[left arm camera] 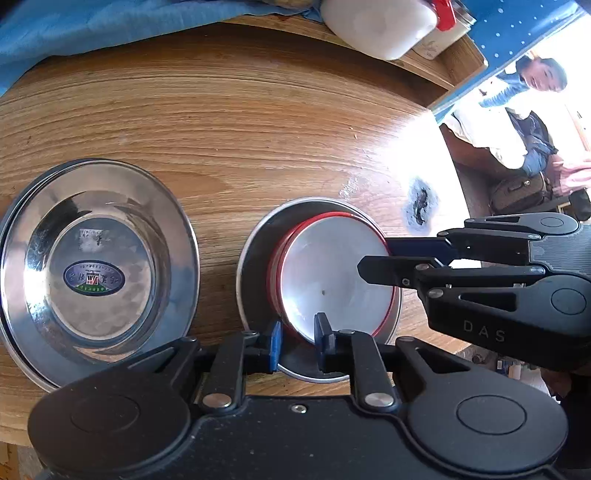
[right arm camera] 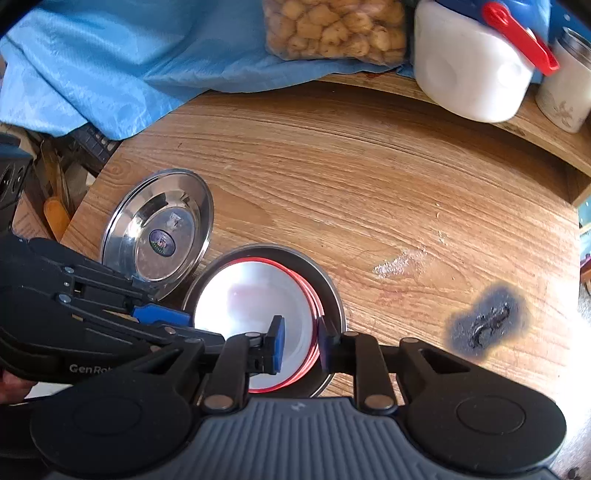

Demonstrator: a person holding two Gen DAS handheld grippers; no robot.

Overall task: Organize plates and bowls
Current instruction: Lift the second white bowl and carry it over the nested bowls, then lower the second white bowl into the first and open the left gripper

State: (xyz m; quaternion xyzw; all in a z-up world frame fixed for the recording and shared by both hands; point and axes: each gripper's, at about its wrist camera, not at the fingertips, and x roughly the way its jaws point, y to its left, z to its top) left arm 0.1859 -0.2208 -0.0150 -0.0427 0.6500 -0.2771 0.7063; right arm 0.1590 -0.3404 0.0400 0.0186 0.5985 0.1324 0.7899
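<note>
Red-rimmed bowl (left arm camera: 332,273) nested in steel plate (left arm camera: 255,258); left claw (left arm camera: 298,341) and right claw (right arm camera: 300,341) straddle rim, pads apparently loosened. Next: lift clear.

**Bowls nested in a plate, second plate to the left**

On the wooden table (right arm camera: 369,177) a stack of bowls (right arm camera: 255,302) sits inside a metal plate (right arm camera: 332,291). Just to its left lies another metal plate (right arm camera: 159,229), apart from it. To the right is a burn mark (right arm camera: 487,321). Behind, at the table's far edge, stand a jug (right arm camera: 469,62) and a jar (right arm camera: 569,88), with a cloth (right arm camera: 110,62) and a bag of nuts (right arm camera: 332,26) to their left.
</note>
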